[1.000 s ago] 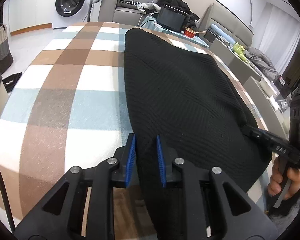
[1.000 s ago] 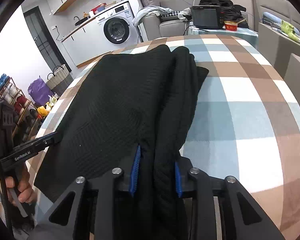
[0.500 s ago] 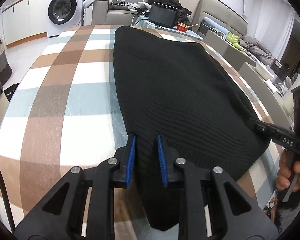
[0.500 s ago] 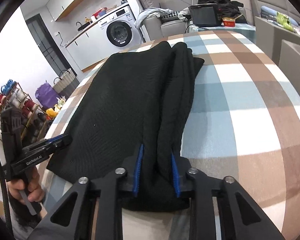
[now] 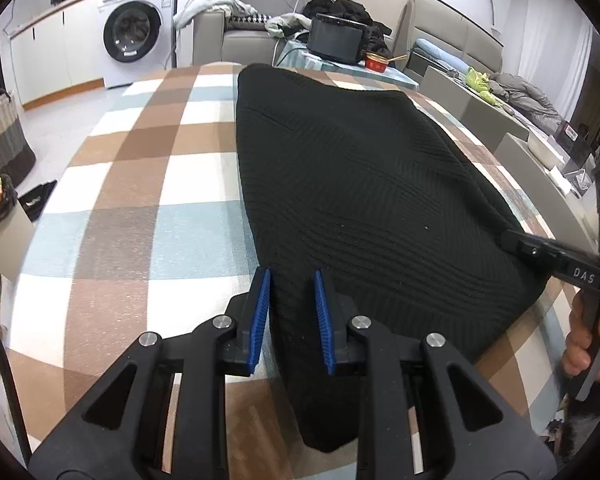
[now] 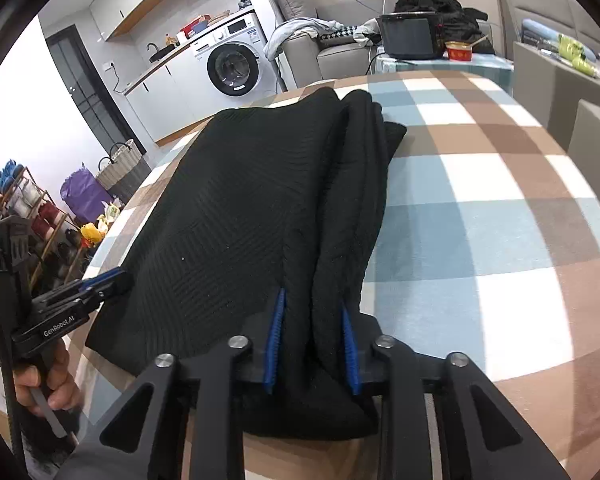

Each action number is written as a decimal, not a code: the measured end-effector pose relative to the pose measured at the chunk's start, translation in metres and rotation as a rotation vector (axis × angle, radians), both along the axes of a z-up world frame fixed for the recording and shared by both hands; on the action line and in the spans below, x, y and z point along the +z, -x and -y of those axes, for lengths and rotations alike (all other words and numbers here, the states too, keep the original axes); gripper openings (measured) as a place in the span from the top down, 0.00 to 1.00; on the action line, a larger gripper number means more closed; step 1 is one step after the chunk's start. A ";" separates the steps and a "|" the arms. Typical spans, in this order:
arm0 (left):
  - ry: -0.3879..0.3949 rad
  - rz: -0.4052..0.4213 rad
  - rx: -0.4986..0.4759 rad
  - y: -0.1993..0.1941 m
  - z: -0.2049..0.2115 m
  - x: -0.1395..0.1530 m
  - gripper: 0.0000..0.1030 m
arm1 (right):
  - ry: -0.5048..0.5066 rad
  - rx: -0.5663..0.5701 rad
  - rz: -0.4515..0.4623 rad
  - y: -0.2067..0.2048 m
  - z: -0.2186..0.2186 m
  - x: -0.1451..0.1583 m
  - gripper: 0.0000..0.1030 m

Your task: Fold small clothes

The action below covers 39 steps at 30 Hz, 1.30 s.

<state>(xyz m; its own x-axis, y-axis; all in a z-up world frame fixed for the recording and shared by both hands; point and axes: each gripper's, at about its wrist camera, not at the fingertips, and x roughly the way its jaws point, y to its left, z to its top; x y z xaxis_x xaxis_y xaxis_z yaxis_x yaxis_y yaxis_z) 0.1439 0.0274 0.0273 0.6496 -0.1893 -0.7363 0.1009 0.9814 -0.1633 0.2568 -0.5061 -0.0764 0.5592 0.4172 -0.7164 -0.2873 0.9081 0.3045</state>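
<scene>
On a table covered by a soft checked cloth (image 5: 112, 240) of brown, blue and white squares, a black ribbed knit garment (image 5: 360, 184) is laid flat. In the left wrist view, the left gripper (image 5: 291, 316) is clamped on the garment's near corner between blue ridged pads; compared with a second ago, little is changed. At the right edge, the right gripper (image 5: 516, 240) is seen touching the far hem.

In the right wrist view, a thick folded ridge of the garment (image 6: 260, 208) is caught between the right gripper (image 6: 312, 340) pads, and its jaws are opening.
</scene>
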 end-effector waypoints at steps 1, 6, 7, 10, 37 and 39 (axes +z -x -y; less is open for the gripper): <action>-0.010 0.007 0.005 0.003 0.000 0.002 0.78 | 0.015 -0.006 0.012 0.003 0.001 0.002 0.56; -0.028 0.102 0.031 0.028 -0.003 0.020 0.45 | 0.116 -0.025 0.152 0.028 0.004 0.021 0.12; -0.033 0.121 0.042 0.031 -0.004 0.023 0.29 | 0.120 -0.017 0.187 0.034 0.005 0.025 0.08; -0.038 0.194 0.060 0.044 -0.007 0.034 0.18 | 0.094 0.039 0.281 0.055 0.007 0.037 0.00; -0.080 0.381 0.062 0.079 0.006 0.044 0.01 | -0.009 0.127 0.476 0.076 -0.005 0.043 0.00; -0.080 0.389 0.053 0.080 0.007 0.044 0.01 | -0.014 0.125 0.478 0.077 -0.004 0.043 0.00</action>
